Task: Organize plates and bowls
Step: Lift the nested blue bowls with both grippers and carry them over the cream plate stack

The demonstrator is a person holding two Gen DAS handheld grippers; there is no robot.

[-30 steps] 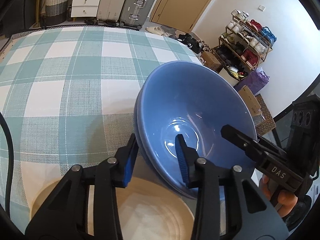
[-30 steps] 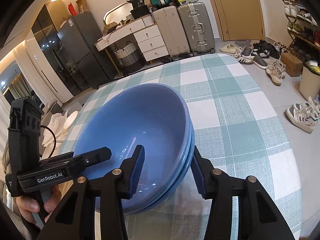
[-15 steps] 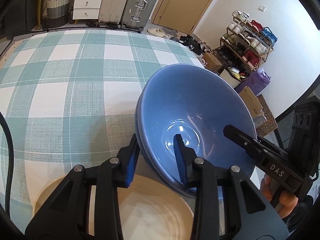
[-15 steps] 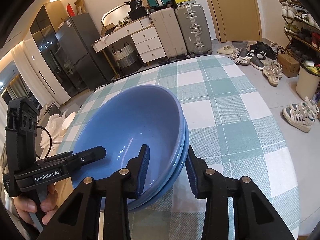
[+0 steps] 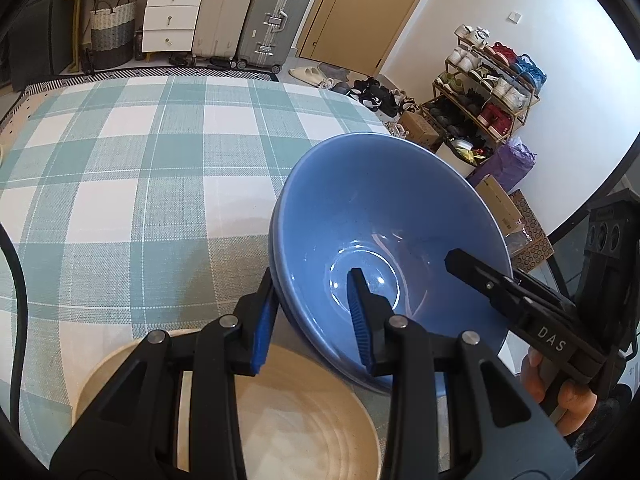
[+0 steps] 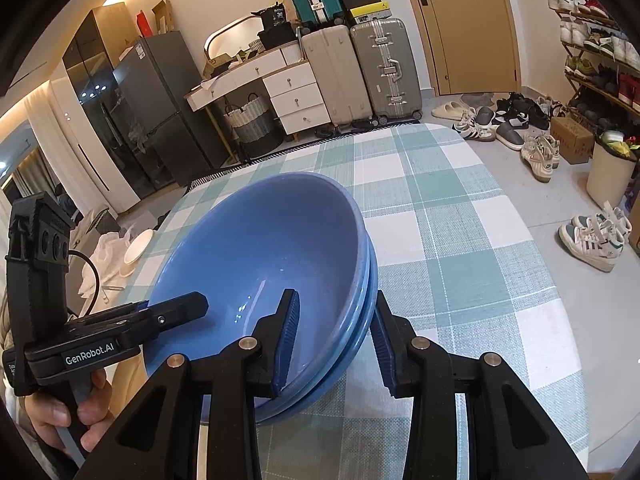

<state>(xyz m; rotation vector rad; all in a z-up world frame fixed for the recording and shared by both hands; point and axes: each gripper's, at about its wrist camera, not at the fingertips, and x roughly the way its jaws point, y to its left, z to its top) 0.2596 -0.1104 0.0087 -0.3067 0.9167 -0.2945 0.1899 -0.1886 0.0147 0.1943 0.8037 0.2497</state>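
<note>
Left gripper [image 5: 312, 320] clamping the near-left rim of the stacked blue bowls [image 5: 384, 216], jaws narrowed, one pad outside and one inside the wall. Bowls tilting, hanging over the cream plate [image 5: 280, 412] sitting on the checked tablecloth [image 5: 140, 160]. Right gripper [image 6: 334, 336] gripping the opposite rim of the same stack, jaws narrowed on both nested walls, inner pad pressing the top bowl's inside. Hand [image 5: 560, 396] wrapping the right gripper's handle at far right.

opposing close wrist views, shared blue bowls [image 5: 384, 216]
</note>
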